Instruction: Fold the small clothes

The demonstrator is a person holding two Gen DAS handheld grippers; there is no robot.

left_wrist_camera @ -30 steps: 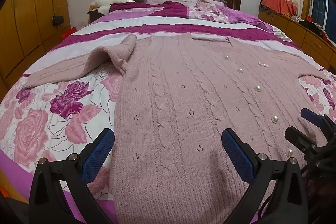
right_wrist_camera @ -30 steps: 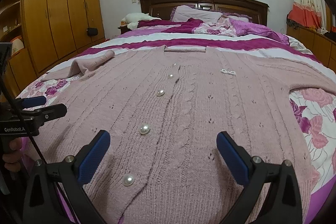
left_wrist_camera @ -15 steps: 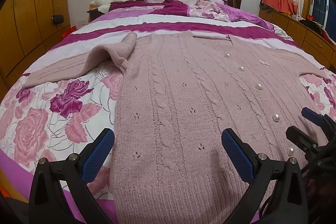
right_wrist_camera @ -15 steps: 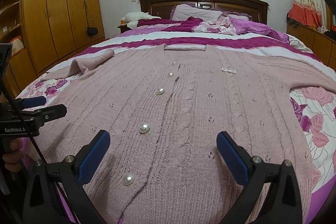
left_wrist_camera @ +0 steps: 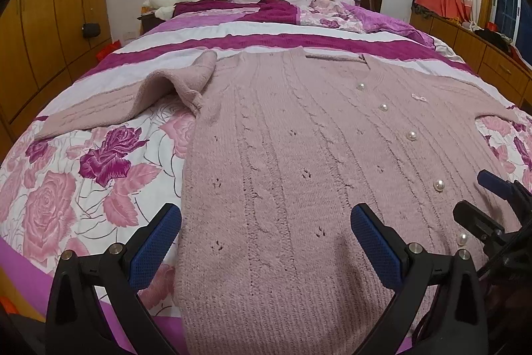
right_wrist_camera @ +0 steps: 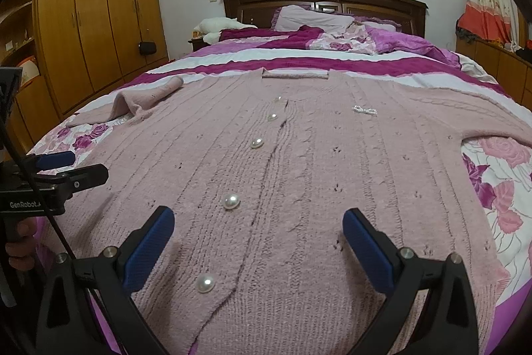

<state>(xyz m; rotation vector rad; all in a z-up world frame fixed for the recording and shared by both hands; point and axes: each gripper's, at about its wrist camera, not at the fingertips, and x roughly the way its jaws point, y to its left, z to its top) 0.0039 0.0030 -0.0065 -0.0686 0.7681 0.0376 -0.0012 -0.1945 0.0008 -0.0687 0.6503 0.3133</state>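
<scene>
The left gripper (left_wrist_camera: 266, 242) and right gripper (right_wrist_camera: 258, 240) both hover with jaws spread wide, holding nothing, just above the hem of a pink knit cardigan (right_wrist_camera: 299, 172) spread flat ahead of them on the floral bedspread (left_wrist_camera: 83, 162), pearl buttons (right_wrist_camera: 231, 201) facing up.

Printed in white, "GenRobot.A", cut off at the frame edge, on the black left gripper (right_wrist_camera: 71, 167) body.
</scene>
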